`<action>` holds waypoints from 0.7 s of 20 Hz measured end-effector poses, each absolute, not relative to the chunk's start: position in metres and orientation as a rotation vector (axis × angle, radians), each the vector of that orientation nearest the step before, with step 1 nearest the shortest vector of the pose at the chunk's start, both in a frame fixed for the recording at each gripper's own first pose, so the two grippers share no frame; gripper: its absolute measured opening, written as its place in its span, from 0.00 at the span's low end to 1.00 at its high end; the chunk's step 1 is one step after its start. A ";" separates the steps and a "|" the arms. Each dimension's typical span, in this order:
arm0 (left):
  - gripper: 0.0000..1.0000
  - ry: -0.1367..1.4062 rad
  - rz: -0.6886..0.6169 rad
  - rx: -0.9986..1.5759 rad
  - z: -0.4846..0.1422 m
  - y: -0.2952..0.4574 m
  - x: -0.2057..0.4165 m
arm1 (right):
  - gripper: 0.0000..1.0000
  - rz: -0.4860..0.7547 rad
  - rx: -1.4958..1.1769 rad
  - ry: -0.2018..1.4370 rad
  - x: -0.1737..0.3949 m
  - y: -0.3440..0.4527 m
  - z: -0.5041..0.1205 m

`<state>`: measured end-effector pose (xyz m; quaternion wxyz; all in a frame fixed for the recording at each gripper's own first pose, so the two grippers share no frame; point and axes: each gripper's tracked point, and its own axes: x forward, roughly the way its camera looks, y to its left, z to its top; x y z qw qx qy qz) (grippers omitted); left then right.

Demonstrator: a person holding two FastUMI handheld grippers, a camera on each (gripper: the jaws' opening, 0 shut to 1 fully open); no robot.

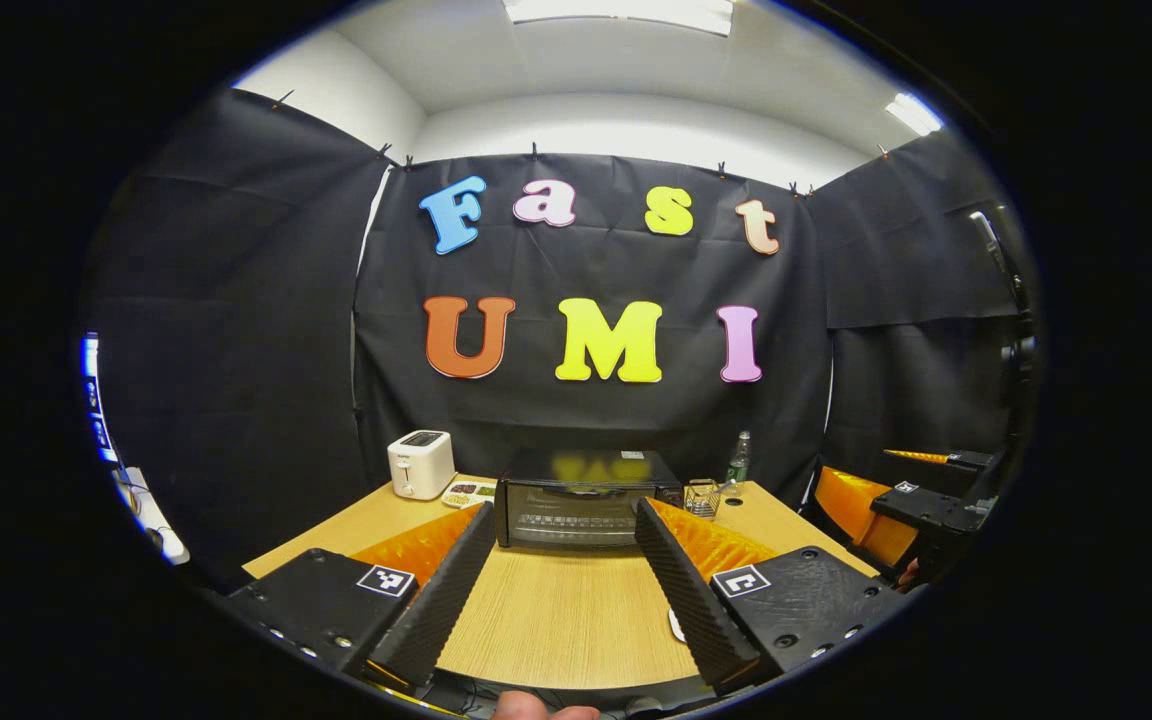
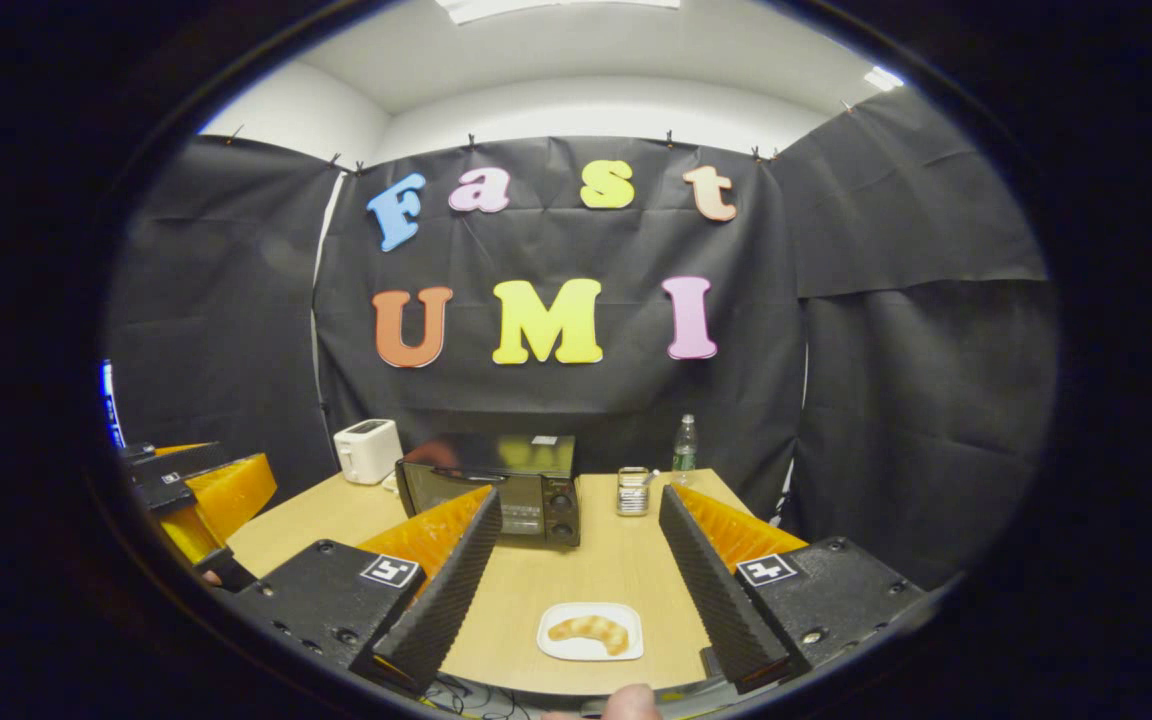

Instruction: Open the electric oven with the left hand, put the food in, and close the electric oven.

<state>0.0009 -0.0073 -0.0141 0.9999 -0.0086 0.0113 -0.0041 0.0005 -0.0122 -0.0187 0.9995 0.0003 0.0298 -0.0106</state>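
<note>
In the left gripper view, the left gripper [image 1: 561, 585] has its fingers spread wide at the bottom, holding nothing, with the closed electric oven [image 1: 586, 497] at centre on the wooden table [image 1: 556, 620]. In the right gripper view, the right gripper [image 2: 581, 585] is likewise spread and empty; between its fingers, low centre, a croissant [image 2: 590, 629] lies on a white plate [image 2: 590, 649], near the table's front edge

We look from the near edge of the worktop [image 1: 556, 610] in both views, level and facing the back wall. In the left gripper view we sit straight before the electric oven [image 1: 581, 498], its door facing us, fairly near. In the right gripper view we stand further right, the electric oven [image 2: 496, 487] off to the left. Both views share the toaster [image 1: 421, 464] and bottle [image 2: 684, 445].
</note>
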 end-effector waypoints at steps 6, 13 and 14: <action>0.92 0.029 -0.012 -0.025 -0.018 -0.008 0.008 | 0.99 -0.024 -0.009 0.069 0.006 -0.014 -0.021; 0.93 0.081 -0.007 -0.021 -0.032 -0.001 0.029 | 0.99 -0.007 0.001 0.115 0.027 -0.011 -0.033; 0.93 0.095 -0.008 -0.020 -0.035 -0.001 0.035 | 0.99 -0.009 0.001 0.124 0.032 -0.012 -0.034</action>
